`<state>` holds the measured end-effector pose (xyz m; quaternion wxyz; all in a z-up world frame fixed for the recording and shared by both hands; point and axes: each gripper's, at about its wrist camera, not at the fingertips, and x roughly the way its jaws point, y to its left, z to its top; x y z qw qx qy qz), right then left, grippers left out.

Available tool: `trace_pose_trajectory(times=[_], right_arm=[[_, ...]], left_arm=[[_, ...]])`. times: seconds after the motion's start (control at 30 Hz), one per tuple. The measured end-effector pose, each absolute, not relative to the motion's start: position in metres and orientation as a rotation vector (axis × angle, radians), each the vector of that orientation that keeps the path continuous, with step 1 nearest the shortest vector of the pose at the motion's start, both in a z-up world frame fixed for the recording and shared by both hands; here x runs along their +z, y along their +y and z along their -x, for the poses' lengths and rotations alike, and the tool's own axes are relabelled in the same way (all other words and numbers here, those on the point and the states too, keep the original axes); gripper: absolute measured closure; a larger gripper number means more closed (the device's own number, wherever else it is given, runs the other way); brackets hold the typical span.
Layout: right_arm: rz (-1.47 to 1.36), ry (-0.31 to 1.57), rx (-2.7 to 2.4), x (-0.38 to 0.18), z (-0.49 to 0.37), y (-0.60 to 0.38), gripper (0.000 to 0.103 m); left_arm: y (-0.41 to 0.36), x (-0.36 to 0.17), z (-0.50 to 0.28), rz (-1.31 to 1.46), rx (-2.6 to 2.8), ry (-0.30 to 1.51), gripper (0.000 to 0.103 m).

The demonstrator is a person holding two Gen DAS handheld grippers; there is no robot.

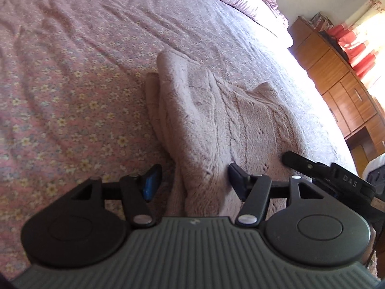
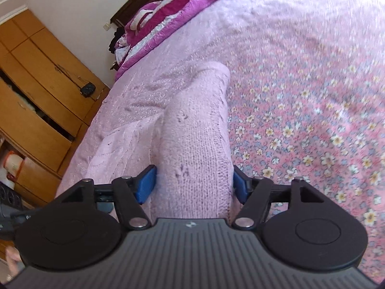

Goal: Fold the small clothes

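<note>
A pale pink knitted sweater [image 1: 216,120] lies folded on the flowered bedsheet [image 1: 60,84]. In the left wrist view a raised fold of it runs between the blue pads of my left gripper [image 1: 194,181]; the jaws stand open and the left pad is clear of the cloth. To the right, my right gripper's black finger [image 1: 298,161] rests by the sweater's edge. In the right wrist view a knitted sleeve [image 2: 195,132] lies lengthwise between the pads of my right gripper [image 2: 193,185], which is open, its pads close beside the sleeve without squeezing it.
Pillows and a purple quilt [image 2: 154,29] are piled at the head of the bed. Wooden cabinets [image 1: 336,84] and drawers [image 2: 36,101] stand beyond the bed edge [image 1: 320,110]. Flowered sheet [image 2: 300,132] spreads out beside the sweater.
</note>
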<state>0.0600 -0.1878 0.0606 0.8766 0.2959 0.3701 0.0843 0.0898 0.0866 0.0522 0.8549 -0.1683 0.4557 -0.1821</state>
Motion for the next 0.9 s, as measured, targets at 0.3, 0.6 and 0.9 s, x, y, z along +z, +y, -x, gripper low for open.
trace_pose_trajectory(times=[0.3, 0.6, 0.9], right_arm=[[-0.527, 0.709, 0.167, 0.083, -0.018, -0.185, 0.018], [-0.386, 0.703, 0.144, 0.089, 0.030, -0.170, 0.016], [-0.272, 0.775, 0.099, 0.067, 0.062, -0.147, 0.016]], left_arm=[[0.078, 0.074, -0.052, 0.166, -0.264, 0.910, 0.028], [0.064, 0.066, -0.007, 0.100, -0.196, 0.923, 0.028], [0.043, 0.045, 0.024, 0.008, -0.186, 0.930, 0.028]])
